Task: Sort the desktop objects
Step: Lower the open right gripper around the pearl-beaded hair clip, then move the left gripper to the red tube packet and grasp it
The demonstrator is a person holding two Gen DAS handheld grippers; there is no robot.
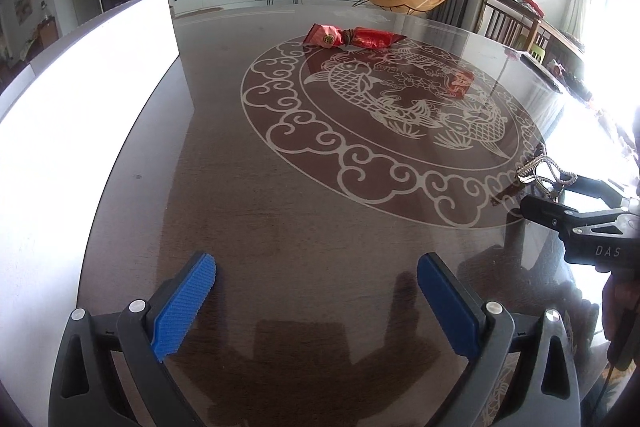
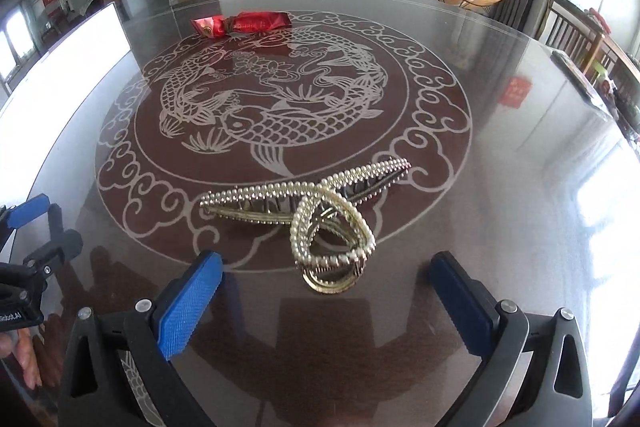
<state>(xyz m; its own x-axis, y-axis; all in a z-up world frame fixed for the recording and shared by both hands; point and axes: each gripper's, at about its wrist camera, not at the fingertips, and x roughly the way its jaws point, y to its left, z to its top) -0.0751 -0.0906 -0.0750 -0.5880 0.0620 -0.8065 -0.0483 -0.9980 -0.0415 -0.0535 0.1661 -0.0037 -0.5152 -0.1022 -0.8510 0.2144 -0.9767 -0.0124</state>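
While both grippers gape, left gripper (image 1: 316, 307), right gripper (image 2: 326, 301): pearl-beaded hair clip (image 2: 320, 211) on glossy table (image 2: 500, 187).

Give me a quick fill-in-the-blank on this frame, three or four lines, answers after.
1. The pearl hair clip lies just ahead of the ____ gripper.
2. The left gripper has its fingers spread ____ with nothing between them.
3. The two snack packets at the far side of the table are ____ in colour.
4. The table's inlaid medallion shows ____ ringed by cloud scrolls.

Answers: right; open; red; fish
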